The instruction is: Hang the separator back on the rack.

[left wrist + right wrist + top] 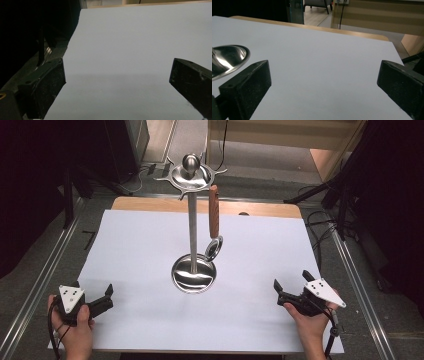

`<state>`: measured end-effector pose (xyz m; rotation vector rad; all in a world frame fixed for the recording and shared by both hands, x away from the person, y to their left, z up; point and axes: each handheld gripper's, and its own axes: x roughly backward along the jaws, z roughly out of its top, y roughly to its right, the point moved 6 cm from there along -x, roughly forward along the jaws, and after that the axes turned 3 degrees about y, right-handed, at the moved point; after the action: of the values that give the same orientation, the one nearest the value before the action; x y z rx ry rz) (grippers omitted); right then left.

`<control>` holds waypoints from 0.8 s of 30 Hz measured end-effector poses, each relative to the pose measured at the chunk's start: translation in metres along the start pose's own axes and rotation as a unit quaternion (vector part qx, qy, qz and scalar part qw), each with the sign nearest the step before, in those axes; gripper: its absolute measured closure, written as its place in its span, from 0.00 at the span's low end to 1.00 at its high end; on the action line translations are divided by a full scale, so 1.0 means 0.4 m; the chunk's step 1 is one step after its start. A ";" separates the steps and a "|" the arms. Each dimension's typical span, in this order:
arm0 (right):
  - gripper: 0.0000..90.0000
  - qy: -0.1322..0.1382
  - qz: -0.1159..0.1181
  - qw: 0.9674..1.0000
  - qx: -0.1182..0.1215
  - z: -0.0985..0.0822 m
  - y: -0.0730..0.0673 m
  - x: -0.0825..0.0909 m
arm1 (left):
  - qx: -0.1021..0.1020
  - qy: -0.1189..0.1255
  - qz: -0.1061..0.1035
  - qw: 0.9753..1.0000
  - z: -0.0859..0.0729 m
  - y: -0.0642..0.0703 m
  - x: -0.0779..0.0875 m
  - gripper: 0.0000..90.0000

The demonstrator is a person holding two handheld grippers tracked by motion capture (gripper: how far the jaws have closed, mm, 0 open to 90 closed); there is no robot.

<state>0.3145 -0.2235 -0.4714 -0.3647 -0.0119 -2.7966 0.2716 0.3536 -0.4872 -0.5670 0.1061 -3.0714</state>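
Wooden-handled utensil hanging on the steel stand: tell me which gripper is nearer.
Right. The right gripper sits lower right of the utensil; the left gripper lies farther, lower left.

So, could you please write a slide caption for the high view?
Open left gripper and right gripper rest on the white table, flanking a steel stand with a hanging wooden-handled utensil.

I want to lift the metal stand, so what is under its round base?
The stand rests on the white sheet that covers the wooden table. The sheet right beneath the base is hidden by it. A wooden-handled utensil hangs beside the pole.
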 end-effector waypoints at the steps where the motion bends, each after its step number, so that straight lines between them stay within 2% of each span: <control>1: 0.00 -0.002 -0.004 1.000 -0.001 -0.006 0.007 0.002 | 0.001 0.001 0.000 1.000 0.000 0.000 0.000 0.01; 10: 0.00 -0.018 -0.035 0.999 -0.003 -0.051 0.080 0.032 | 0.002 0.001 -0.001 1.000 0.000 0.000 0.000 0.01; 16: 0.00 -0.031 -0.048 0.998 -0.005 -0.076 0.113 0.048 | 0.004 0.003 -0.001 1.000 0.000 0.000 0.000 0.01; 24: 0.00 -0.038 -0.061 0.997 -0.004 -0.088 0.153 0.080 | 0.005 0.006 -0.002 1.000 0.001 -0.003 0.003 0.01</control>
<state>0.2958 -0.2934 -0.4992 -0.4867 -0.0401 -2.9023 0.2706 0.3545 -0.4865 -0.5498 0.0889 -3.0776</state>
